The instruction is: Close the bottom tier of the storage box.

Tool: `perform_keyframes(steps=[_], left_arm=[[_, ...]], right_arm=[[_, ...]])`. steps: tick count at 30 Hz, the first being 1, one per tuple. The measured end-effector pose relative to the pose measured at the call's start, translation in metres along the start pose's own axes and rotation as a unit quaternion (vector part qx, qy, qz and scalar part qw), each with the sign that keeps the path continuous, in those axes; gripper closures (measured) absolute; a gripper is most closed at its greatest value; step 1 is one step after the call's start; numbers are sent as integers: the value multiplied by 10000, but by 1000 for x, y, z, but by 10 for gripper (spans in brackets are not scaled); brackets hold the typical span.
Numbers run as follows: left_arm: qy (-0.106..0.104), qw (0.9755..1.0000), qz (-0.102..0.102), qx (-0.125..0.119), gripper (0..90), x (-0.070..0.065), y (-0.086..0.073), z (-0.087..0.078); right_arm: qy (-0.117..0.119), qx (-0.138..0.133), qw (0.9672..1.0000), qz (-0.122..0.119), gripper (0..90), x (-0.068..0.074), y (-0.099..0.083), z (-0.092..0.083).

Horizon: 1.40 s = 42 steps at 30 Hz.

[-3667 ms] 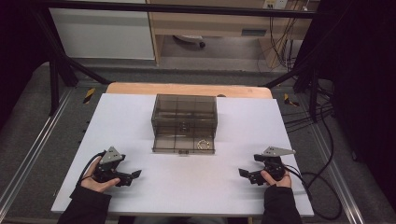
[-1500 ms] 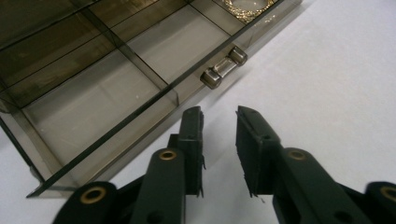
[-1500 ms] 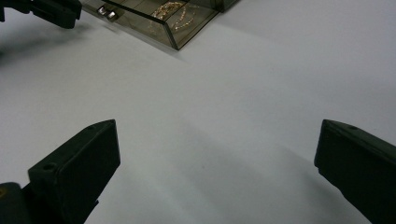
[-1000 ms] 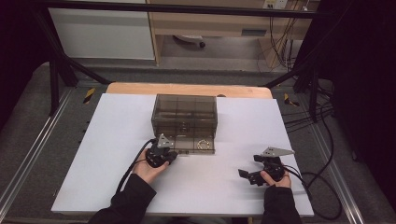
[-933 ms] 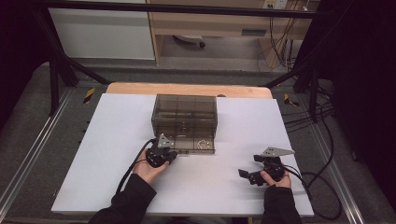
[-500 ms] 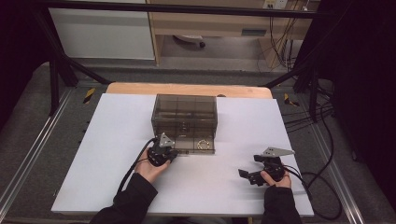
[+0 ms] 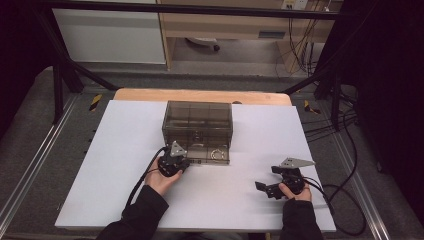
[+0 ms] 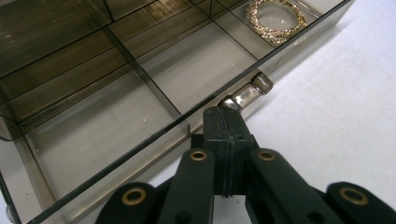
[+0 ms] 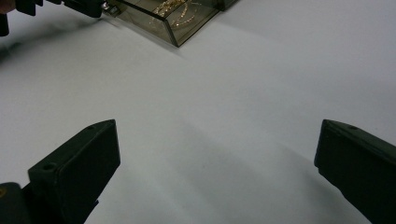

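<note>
A smoky see-through drawer box stands mid-table, its bottom drawer pulled a little toward me. In the drawer's right front compartment lies a gold bracelet. My left gripper is at the drawer front, its jaws shut together on the small metal handle. To the right, my right gripper rests on the white table, apart from the box. It is open wide with nothing between its jaws. The right gripper view catches the drawer's corner and the left gripper.
The white tabletop spreads wide on both sides of the box. Its wooden back edge lies behind the box. Metal rails run along the table's sides, and black cables trail off to the right.
Compared with the earliest frame, my left hand has gone from the table's left part to the drawer front. Over the last second nothing visibly moves.
</note>
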<state>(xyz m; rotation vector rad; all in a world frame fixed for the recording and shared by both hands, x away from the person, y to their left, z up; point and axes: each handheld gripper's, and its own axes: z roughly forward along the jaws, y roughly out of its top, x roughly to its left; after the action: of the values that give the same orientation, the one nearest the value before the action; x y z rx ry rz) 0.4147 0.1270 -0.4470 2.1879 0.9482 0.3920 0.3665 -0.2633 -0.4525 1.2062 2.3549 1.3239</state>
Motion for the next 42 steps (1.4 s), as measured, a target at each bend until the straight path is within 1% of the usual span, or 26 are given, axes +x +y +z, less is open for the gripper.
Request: perform_keyframes(steps=[2,3,12,20,28,30,34,42], left_arm=[[2,9999,75,-86,897,1,1,2],[-9,10000,35,-75,897,1,1,2],[-25,9999,21,-115,897,2,4,3],[15,9999,18,-147,897,3,6,5],[15,9998,-36,-197,897,5,7,7],[32,9998,-15,-199,897,5,8,8],[44,9997,-56,-218,897,7,8,9],[93,9996,-72,-240,897,9,8,11]], right_arm=[[0,9,10000,-3,7,0,0,0],[-1,11,10000,-4,7,0,0,0],[-3,10,10000,-6,7,0,0,0],[-2,-2,10000,-7,7,0,0,0],[-6,-1,10000,-9,7,0,0,0],[-5,8,10000,-11,7,0,0,0],[-5,2,10000,-9,7,0,0,0],[-4,11,10000,-10,7,0,0,0]])
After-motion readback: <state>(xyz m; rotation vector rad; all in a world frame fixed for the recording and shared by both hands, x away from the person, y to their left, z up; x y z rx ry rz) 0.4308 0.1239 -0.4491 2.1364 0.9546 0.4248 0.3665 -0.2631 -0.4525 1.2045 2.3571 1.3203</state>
